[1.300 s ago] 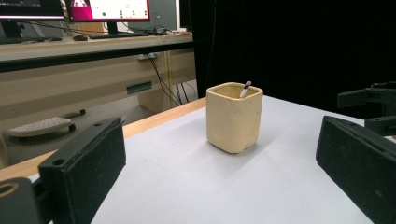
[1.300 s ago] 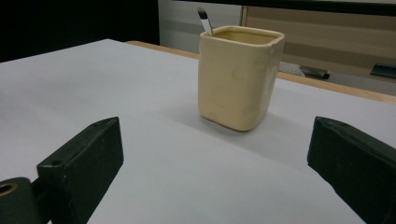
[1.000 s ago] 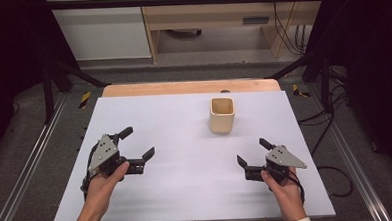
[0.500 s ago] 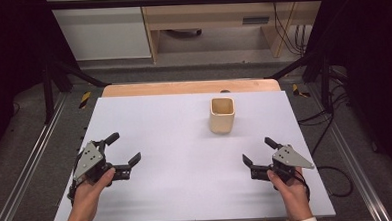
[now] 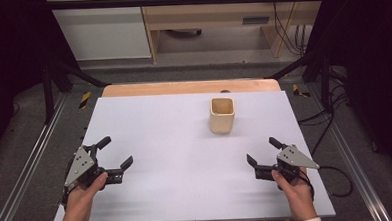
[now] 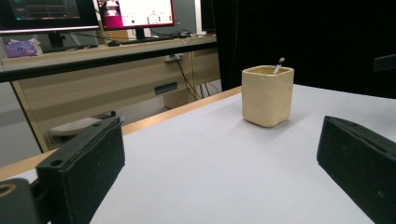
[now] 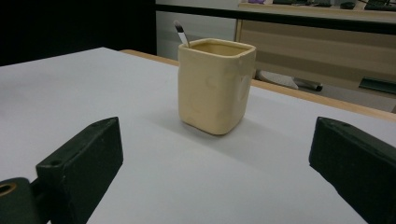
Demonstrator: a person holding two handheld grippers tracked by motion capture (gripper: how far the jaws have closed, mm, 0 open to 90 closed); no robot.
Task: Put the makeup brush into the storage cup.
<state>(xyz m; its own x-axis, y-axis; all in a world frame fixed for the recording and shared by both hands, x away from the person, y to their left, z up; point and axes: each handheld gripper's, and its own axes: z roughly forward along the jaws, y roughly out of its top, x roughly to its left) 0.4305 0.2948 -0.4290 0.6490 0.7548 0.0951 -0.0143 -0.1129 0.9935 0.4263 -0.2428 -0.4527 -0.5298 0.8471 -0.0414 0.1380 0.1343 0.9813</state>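
Note:
A cream square cup [image 5: 221, 115] stands upright on the white table [image 5: 175, 141], right of centre toward the far edge. A thin dark stick with a white tip [image 7: 180, 31] leans out of the cup [image 7: 215, 84], also seen from the left gripper view as the cup [image 6: 267, 94]. My left gripper [image 5: 115, 152] rests near the front left corner, open and holding nothing. My right gripper [image 5: 264, 150] sits near the front right, open and empty, well short of the cup.
A wooden strip [image 5: 190, 87] runs along the table's far edge. Beyond it stand a desk with monitors [image 6: 135, 11] and cables. Metal rails [image 5: 21, 173] flank the table on both sides.
My left gripper has pulled back toward the front left corner. My right gripper has slid slightly right and nearer the front edge. The cup has stayed put.

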